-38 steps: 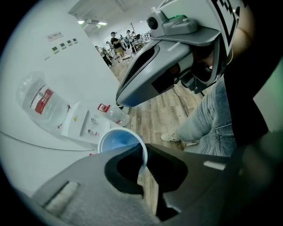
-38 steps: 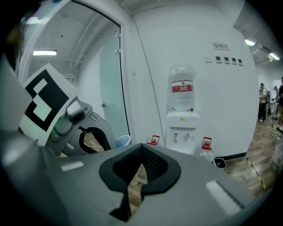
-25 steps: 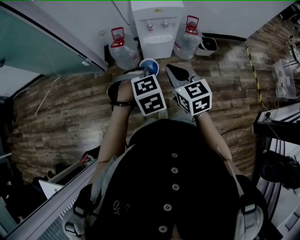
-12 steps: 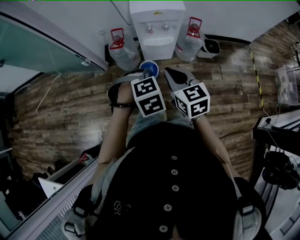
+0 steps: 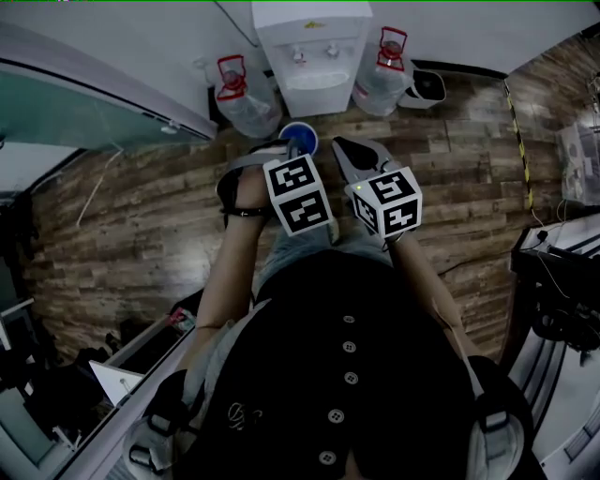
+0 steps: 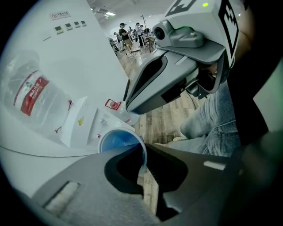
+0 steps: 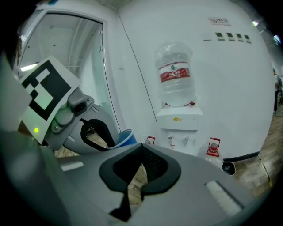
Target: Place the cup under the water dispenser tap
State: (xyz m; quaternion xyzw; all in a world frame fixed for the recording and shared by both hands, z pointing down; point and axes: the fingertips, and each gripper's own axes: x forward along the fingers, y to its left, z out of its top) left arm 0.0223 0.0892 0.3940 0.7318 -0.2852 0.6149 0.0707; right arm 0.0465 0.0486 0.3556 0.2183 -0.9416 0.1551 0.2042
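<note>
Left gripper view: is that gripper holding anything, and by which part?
The left gripper holds the blue cup by its rim, with the cup's wall pinched between its jaws. The right gripper has its jaws together on nothing.

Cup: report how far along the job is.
Done: the left gripper is shut on the rim of the blue cup. In hand: the cup hangs over the wooden floor, short of the water dispenser. Left: set it under a tap. The right gripper is shut and empty.
</note>
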